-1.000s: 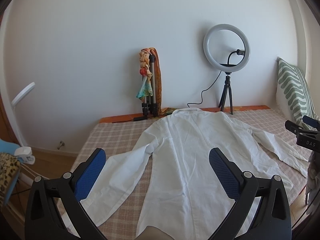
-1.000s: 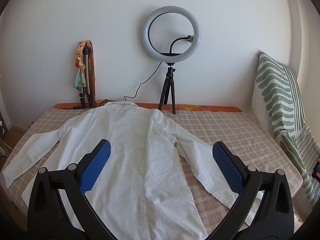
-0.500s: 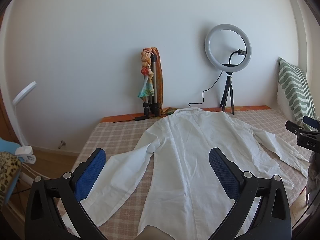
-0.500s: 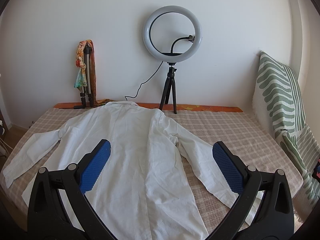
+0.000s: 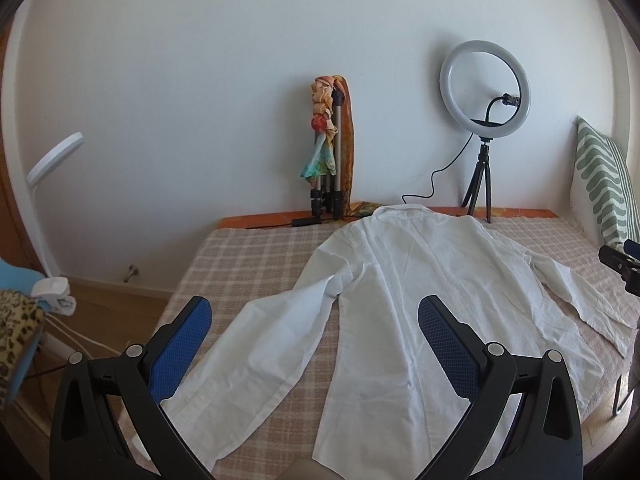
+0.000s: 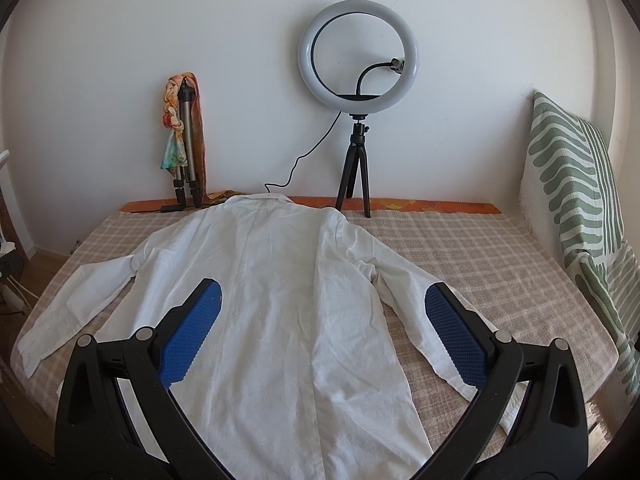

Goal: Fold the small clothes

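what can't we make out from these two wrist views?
- White shirt hem: right wrist view, cut off by the bottom edge and the right gripper.
- Its left cuff: left wrist view, partly behind the left gripper.
- Shirt's front or back: neither view settles it.
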Demonstrator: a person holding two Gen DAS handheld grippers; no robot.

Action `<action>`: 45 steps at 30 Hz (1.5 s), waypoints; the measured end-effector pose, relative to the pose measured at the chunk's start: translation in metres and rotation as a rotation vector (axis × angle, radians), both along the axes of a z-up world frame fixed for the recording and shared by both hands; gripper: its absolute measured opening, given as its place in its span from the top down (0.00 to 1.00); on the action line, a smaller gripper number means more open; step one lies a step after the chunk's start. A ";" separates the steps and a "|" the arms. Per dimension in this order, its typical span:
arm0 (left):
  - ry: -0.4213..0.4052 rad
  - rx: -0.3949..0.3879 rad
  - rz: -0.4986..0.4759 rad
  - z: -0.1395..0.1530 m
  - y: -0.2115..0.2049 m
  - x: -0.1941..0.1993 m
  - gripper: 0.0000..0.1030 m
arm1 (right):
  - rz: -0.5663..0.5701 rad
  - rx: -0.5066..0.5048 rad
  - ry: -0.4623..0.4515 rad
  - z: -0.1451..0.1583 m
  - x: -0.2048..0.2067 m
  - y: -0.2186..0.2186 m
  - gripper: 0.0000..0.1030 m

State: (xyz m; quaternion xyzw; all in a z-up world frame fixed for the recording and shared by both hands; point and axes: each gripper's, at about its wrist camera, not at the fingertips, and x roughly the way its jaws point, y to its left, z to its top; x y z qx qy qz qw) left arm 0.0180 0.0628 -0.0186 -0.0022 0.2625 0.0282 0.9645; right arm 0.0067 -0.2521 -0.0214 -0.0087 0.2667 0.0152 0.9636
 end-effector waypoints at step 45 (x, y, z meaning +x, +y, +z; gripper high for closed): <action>0.364 -0.563 -0.113 -0.131 0.121 0.121 0.98 | 0.265 0.080 0.214 -0.035 0.048 0.093 0.00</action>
